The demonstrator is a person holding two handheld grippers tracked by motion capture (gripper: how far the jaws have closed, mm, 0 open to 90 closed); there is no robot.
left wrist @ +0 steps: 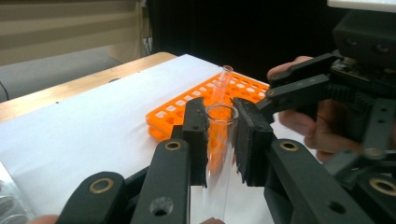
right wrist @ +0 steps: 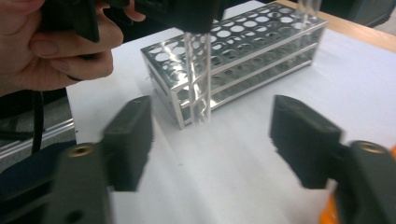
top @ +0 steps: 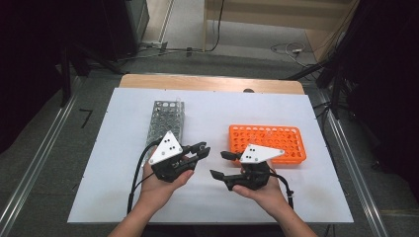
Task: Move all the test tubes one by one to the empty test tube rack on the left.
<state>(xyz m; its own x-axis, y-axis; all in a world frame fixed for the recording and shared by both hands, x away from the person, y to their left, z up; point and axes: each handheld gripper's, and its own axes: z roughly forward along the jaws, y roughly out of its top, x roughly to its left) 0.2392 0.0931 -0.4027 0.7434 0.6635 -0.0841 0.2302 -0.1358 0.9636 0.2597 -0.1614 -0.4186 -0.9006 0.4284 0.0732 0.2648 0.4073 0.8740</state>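
Glass tube [left wrist: 219,140], lower end cut off, clamped in left gripper [left wrist: 220,135].

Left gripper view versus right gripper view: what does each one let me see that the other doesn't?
The left gripper view alone shows the orange rack with one tube standing in it, and the left gripper shut on a clear glass tube. The right gripper view alone shows the metal rack and the right gripper open, with nothing between its pads. Both views show that held tube, the white table cover and the person's other hand.
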